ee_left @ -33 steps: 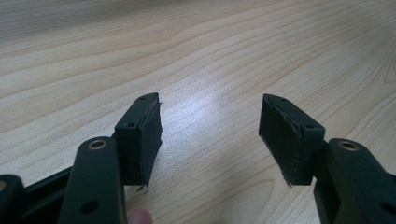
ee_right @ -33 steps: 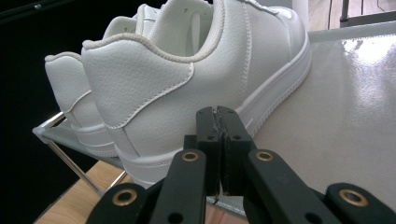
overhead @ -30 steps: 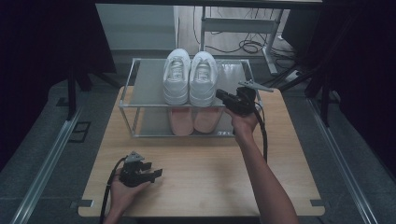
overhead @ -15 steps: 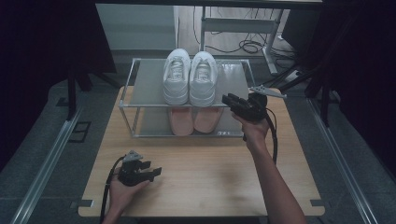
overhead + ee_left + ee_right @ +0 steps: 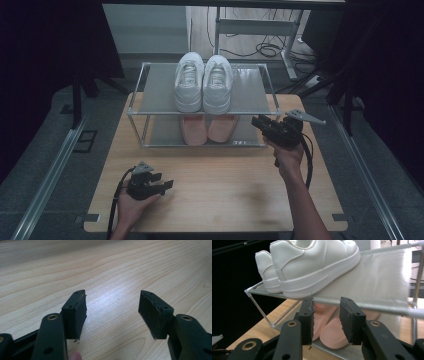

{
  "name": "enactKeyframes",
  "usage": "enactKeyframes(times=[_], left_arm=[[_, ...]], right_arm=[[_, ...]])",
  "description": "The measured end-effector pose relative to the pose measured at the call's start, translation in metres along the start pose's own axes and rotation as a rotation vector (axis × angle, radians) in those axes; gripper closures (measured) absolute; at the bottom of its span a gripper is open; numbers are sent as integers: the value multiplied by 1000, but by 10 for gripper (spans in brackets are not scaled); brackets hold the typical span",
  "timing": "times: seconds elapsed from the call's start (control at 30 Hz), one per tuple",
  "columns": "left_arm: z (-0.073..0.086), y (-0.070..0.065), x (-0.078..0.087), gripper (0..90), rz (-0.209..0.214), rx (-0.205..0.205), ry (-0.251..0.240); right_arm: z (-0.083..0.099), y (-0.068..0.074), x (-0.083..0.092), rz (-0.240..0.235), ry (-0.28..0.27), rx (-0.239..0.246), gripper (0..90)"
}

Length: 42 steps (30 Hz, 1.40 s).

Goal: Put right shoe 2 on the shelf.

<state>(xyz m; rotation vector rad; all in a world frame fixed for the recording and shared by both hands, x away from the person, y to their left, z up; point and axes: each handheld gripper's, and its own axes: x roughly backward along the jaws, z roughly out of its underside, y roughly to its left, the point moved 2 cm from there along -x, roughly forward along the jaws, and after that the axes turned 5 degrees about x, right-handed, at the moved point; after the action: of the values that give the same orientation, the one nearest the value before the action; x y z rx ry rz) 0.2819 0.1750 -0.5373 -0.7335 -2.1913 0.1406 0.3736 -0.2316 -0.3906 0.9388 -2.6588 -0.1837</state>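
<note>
Two white sneakers stand side by side on the top shelf of a metal-framed rack. Beneath them, on the lower shelf, lie two pink shoes. My right gripper hovers off the rack's front right corner, aimed at it. Its jaws have just been opening and nothing sits between them. In the right gripper view, the right gripper faces the white sneakers and pink shoes. My left gripper rests open on the wooden table; the left gripper has bare wood between its jaws.
The rack takes up the table's far half, leaving bare wood in front of it. Aluminium rails run along the floor on both sides. Cables and a desk frame lie behind the rack, with dark curtains to the left and right.
My right gripper has drawn back from the rack's front toward the right and nearer the person, and its jaws have opened. The left gripper has stayed put.
</note>
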Motion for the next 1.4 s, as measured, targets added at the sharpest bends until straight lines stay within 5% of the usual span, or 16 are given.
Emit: enactKeyframes(times=[0.83,1.4], left_arm=[[0,1,0,400,-6,2,3],[0,2,2,400,-7,1,-3]], right_arm=[[82,-27,38,40,49,-31,615],[88,-29,45,47,41,-35,613]])
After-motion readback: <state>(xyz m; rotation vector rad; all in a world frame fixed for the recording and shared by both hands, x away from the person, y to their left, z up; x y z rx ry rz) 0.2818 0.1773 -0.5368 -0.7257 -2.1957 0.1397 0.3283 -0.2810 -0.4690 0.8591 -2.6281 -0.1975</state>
